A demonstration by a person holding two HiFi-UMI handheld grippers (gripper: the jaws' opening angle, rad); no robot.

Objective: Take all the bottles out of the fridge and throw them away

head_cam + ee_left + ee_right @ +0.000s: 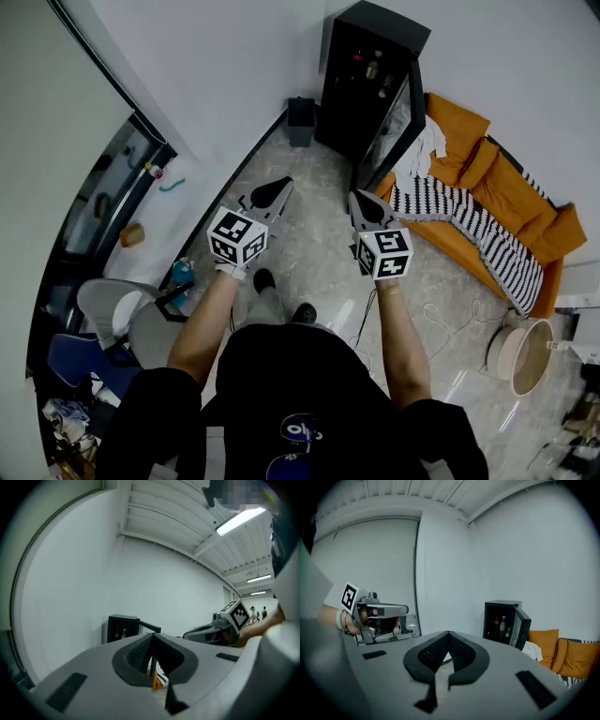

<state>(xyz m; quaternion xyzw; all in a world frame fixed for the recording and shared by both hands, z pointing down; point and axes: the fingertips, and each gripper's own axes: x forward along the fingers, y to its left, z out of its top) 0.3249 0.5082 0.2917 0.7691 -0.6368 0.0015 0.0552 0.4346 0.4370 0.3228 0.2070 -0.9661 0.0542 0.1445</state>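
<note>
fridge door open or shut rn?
Open: the fridge door stands swung out, bottles visible inside.

No words, brand names or numbers can be read anywhere. The left cube (237, 236) on the left gripper (272, 190) and the right cube (384, 253) on the right gripper (361, 200) carry black-and-white square marker patterns, not letters. A blue print (300, 429) on the person's dark shirt (309, 375) is too blurred to read. Labels on the bottles (503, 626) in the fridge (502, 603) are too small to read.

Left hand-held gripper (281, 185), right hand-held gripper (357, 199), jaws together, empty
</note>
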